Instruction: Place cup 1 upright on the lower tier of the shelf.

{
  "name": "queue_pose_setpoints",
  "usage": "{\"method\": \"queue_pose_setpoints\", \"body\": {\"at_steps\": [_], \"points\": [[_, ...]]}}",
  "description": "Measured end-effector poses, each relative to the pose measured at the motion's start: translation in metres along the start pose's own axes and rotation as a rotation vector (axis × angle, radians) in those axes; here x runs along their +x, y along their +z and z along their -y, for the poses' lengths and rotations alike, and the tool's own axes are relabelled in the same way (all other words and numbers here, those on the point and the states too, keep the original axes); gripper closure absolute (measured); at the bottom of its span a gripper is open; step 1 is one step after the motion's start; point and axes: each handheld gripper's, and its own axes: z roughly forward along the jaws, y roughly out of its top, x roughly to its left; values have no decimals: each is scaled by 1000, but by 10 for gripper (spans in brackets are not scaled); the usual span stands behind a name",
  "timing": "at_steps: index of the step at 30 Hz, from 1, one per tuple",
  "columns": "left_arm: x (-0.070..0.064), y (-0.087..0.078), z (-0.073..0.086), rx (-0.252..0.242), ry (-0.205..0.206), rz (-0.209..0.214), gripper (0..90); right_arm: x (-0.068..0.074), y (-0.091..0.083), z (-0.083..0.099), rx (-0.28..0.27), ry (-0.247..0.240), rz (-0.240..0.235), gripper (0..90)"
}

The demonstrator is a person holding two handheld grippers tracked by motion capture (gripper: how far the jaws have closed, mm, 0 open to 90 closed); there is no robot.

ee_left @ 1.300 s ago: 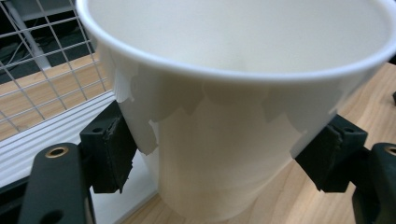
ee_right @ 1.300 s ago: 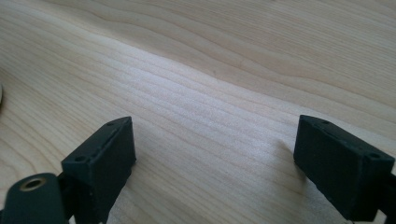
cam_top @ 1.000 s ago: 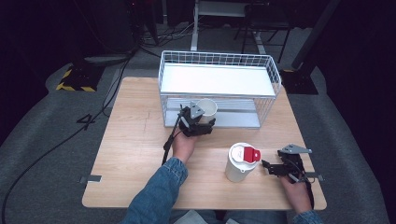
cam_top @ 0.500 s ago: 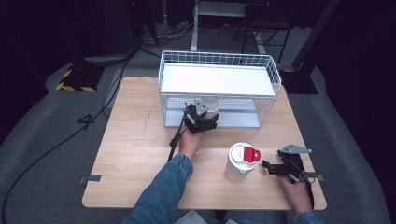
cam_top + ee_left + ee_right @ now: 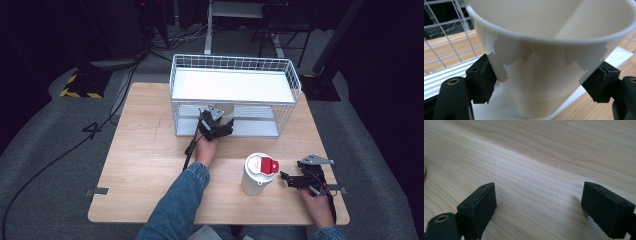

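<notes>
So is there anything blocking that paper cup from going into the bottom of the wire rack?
Nothing visible does. The left gripper holds the paper cup between its fingers at the open front of the wire rack, over its lower shelf. The white canister stands apart, nearer the person.

A white paper cup (image 5: 544, 75) stands upright between the left gripper's (image 5: 541, 82) two black fingers (image 5: 482, 80), both pads pressed against its sides below the rim. White wire mesh (image 5: 446, 42) rises behind it at left, with wooden desk (image 5: 584, 110) showing lower right.
</notes>
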Motion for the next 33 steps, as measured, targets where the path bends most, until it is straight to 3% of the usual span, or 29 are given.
{"method": "queue_pose_setpoints", "body": {"at_steps": [23, 33], "points": [[2, 22, -2, 63, 3, -20, 225, 0, 0, 0, -1, 0, -1, 132], [6, 24, -1, 80, -44, -21, 219, 0, 0, 0, -1, -1, -2, 133]]}}
